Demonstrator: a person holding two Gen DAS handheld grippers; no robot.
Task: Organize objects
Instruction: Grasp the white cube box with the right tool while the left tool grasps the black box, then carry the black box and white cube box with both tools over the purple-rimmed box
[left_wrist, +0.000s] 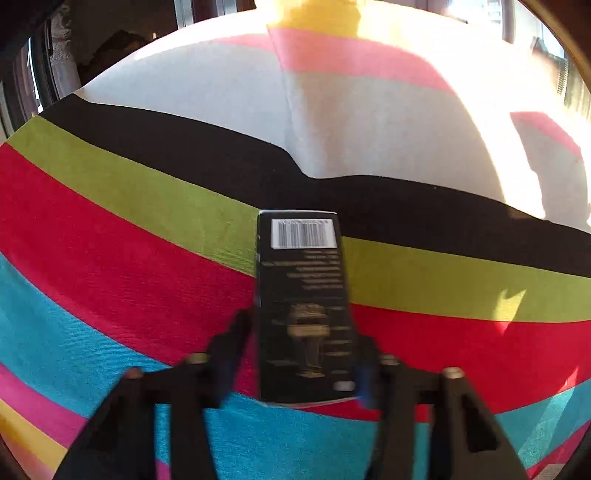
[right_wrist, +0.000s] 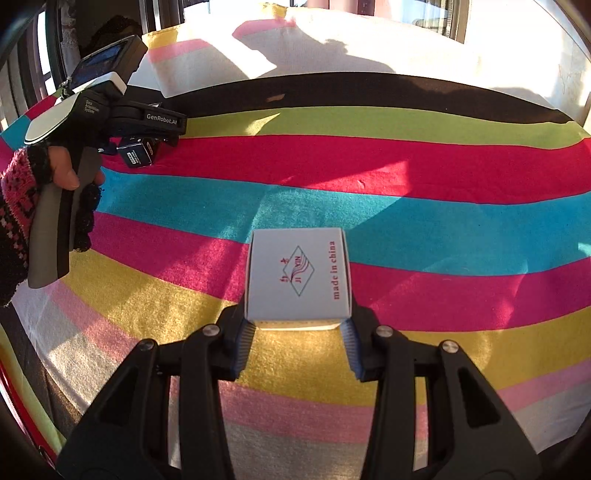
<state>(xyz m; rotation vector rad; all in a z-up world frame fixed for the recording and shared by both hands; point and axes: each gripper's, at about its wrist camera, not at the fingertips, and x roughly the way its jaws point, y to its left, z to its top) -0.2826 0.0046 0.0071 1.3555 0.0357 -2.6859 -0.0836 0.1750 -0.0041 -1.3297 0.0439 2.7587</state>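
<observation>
A black box (left_wrist: 301, 280) with a white barcode label lies lengthwise between the fingers of my left gripper (left_wrist: 303, 328), which is shut on its lower half above the red and blue stripes. The right wrist view shows the same gripper (right_wrist: 147, 147) at the far left, with the black box (right_wrist: 137, 155) in its jaws just over the cloth. My right gripper (right_wrist: 297, 321) is shut on a white cardboard box (right_wrist: 297, 273) printed with red lettering and a diamond logo. Its blue pads press both sides of the box over the yellow and pink stripes.
A broadly striped cloth (right_wrist: 443, 166) covers the whole surface, with bright sun patches and shadows towards the far side. A person's hand in a pink and black knitted fingerless glove (right_wrist: 22, 206) grips the left gripper's handle. Dark window frames stand beyond the far edge.
</observation>
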